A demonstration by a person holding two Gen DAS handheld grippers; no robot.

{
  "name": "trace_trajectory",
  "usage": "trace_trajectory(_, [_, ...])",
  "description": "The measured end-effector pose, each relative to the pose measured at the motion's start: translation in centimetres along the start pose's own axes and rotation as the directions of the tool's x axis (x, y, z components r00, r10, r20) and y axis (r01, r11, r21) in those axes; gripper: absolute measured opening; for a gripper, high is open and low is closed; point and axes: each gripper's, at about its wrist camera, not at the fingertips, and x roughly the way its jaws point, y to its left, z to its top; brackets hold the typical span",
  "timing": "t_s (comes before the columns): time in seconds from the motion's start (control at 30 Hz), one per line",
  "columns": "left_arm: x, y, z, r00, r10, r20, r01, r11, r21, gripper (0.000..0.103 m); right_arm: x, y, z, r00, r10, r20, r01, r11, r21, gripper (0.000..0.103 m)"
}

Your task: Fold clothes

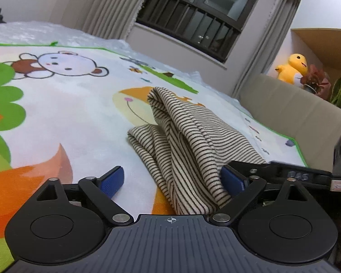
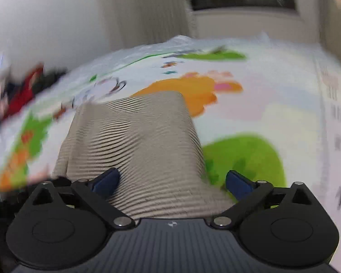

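Nearest the lens, the left gripper [image 1: 172, 179] has its two blue pads spread wide, the one striped garment [image 1: 186, 145] lying bunched between them on the cartoon blanket [image 1: 63, 104]. The right gripper [image 2: 172, 182] is likewise spread, over the same garment [image 2: 136, 141]. One yellow plush toy [image 1: 292, 68] sits on a shelf.

Right-wrist view motion-blurred throughout

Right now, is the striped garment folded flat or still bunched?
Bunched: the striped garment lies in loose ridged folds on the cartoon mat, between both open grippers' fingers, unclamped.
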Motion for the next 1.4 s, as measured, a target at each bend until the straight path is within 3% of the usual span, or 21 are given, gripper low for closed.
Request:
trace_trajectory(0.23, [-4.9,-2.1,-2.2,0.993,0.106,0.058,-0.106,0.994,-0.006,0.097,-5.3,-2.1,-3.7,0.996,0.052,0.073,-0.059,0.994,0.088,0.103])
trace_trajectory(0.37, [-8.1,-4.8,-5.5,0.976,0.210,0.053,-0.210,0.978,-0.005,0.102,-9.1,-2.8,-6.5,0.999,0.009,0.043,-0.009,1.000,0.007,0.103])
trace_trajectory(0.5, [-8.6,-8.9,-8.6,0.944,0.328,0.025,-0.329,0.941,0.076,0.103,-11.4,-2.4,-8.7,0.995,-0.097,0.009,0.097,0.984,-0.147,0.103])
trace_trajectory(0.6, [-8.1,-11.9,-10.7,0.891,0.452,0.048,-0.451,0.865,0.218,0.103,-11.9,-2.0,-10.1,0.991,-0.134,0.005,0.131,0.963,-0.234,0.103])
trace_trajectory(0.67, [-8.1,-12.6,-11.3,0.872,0.484,0.073,-0.486,0.839,0.243,0.103,-12.1,-1.7,-10.5,0.989,-0.146,0.023,0.147,0.954,-0.263,0.103])
trace_trajectory(0.83, [-8.7,-11.3,-11.3,0.888,0.455,0.060,-0.458,0.874,0.162,0.103,-12.2,-2.4,-10.2,0.992,-0.122,0.035,0.127,0.964,-0.233,0.103])
trace_trajectory(1.03, [-8.2,-11.7,-11.3,0.876,0.477,0.066,-0.481,0.857,0.186,0.103,-12.6,-3.1,-10.2,0.994,-0.093,0.049,0.100,0.980,-0.173,0.103])
trace_trajectory(1.4, [-8.2,-11.6,-11.3,0.879,0.473,0.068,-0.477,0.861,0.180,0.103,-12.3,-1.8,-10.9,0.984,-0.171,0.051,0.178,0.954,-0.240,0.103])
